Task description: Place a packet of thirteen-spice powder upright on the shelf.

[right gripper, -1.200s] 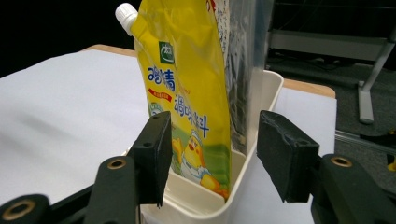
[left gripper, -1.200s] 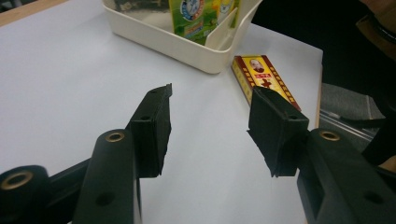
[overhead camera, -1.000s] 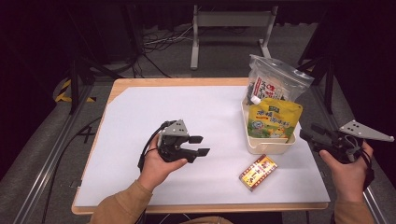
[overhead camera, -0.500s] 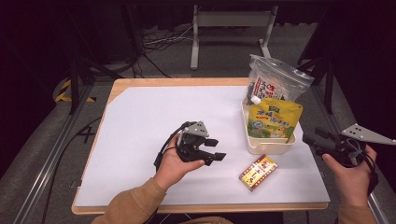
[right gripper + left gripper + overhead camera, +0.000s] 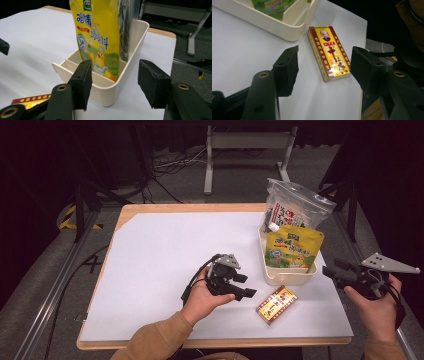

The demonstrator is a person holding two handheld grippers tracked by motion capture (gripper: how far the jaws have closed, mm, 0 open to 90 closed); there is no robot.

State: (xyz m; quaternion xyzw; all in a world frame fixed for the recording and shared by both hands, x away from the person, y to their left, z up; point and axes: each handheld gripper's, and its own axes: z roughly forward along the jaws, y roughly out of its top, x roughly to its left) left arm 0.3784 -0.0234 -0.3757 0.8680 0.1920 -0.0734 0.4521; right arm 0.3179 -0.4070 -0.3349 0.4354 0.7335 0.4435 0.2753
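Observation:
A yellow-and-red box (image 5: 276, 304) lies flat near the table's front edge, just in front of a cream bin (image 5: 287, 276). My left gripper (image 5: 245, 286) sits just left of the box, pointing at it. Its jaws have just been opening and are open and empty. In the left gripper view the box (image 5: 329, 52) lies just beyond the left gripper (image 5: 324, 67). My right gripper (image 5: 334, 268) hovers at the table's right edge, aimed at the bin (image 5: 107, 85). Its jaws have just been closing slightly. The right gripper (image 5: 113, 80) is still open and empty.
The bin holds a yellow drink pouch (image 5: 292, 247) standing upright and a clear snack bag (image 5: 295, 210) behind it. The white table top (image 5: 165, 250) stretches to the left and back. A metal stand (image 5: 245, 150) is on the floor beyond the table.
The left hand has carried its gripper to the right and slightly nearer, close up to the box. The right hand has stayed where it was.

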